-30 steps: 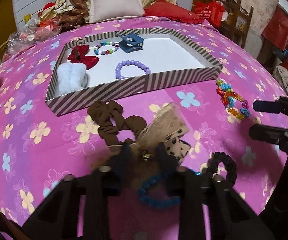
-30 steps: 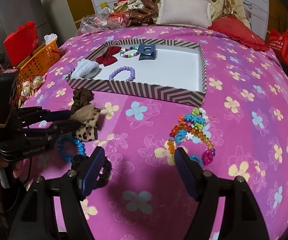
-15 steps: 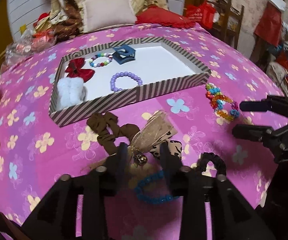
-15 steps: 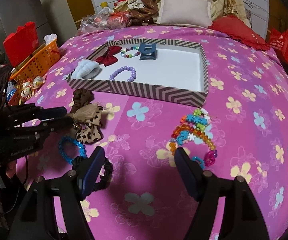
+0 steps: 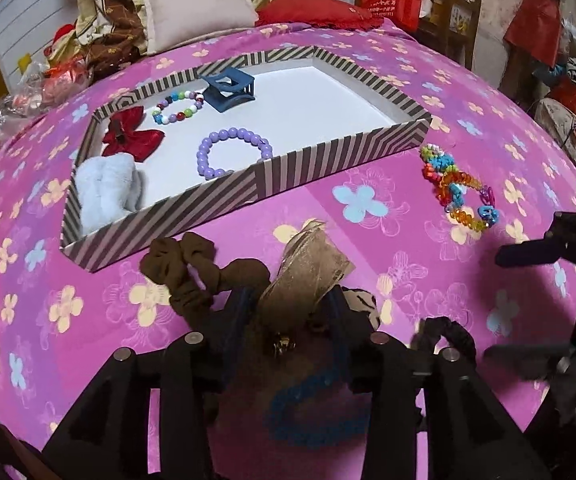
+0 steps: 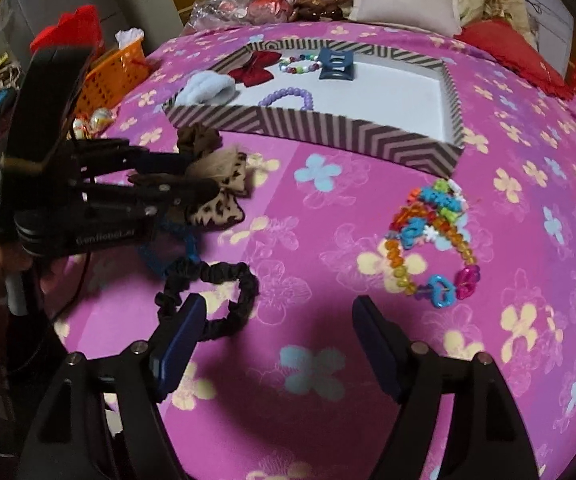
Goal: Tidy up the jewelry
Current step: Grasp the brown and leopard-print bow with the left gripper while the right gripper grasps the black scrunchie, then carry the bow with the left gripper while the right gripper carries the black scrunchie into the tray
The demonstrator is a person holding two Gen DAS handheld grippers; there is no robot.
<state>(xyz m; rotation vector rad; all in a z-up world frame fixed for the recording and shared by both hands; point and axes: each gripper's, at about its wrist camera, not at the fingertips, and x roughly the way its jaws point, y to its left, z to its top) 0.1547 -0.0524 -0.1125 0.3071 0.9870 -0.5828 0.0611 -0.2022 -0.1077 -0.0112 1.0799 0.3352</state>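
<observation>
One leopard-print bow (image 6: 218,196) with a gauzy tan layer is pinched between the fingers of the left gripper (image 5: 289,312), low over the pink flowered bedspread (image 6: 327,420), just in front of the near wall of the striped box (image 5: 327,162).

Four more loose pieces lie on the bedspread outside the box: one brown scrunchie (image 5: 192,272) touching the bow's left side, one blue bead bracelet (image 6: 180,240) below the left gripper, one black scrunchie (image 6: 224,300), and one multicoloured bead bracelet (image 6: 431,240) well apart to the right.

The box holds five items on its white floor: one pale blue fluffy scrunchie (image 5: 108,188) in the near left corner, one red bow (image 5: 134,138) behind it, one mixed-colour bead bracelet (image 5: 178,107), one blue claw clip (image 5: 230,88) at the back, and one purple bead bracelet (image 5: 232,152) against the near wall.

The right gripper (image 6: 276,332) hangs over the bedspread with jaws spread wide, holding nothing; its left finger (image 6: 180,340) overlaps the black scrunchie.
</observation>
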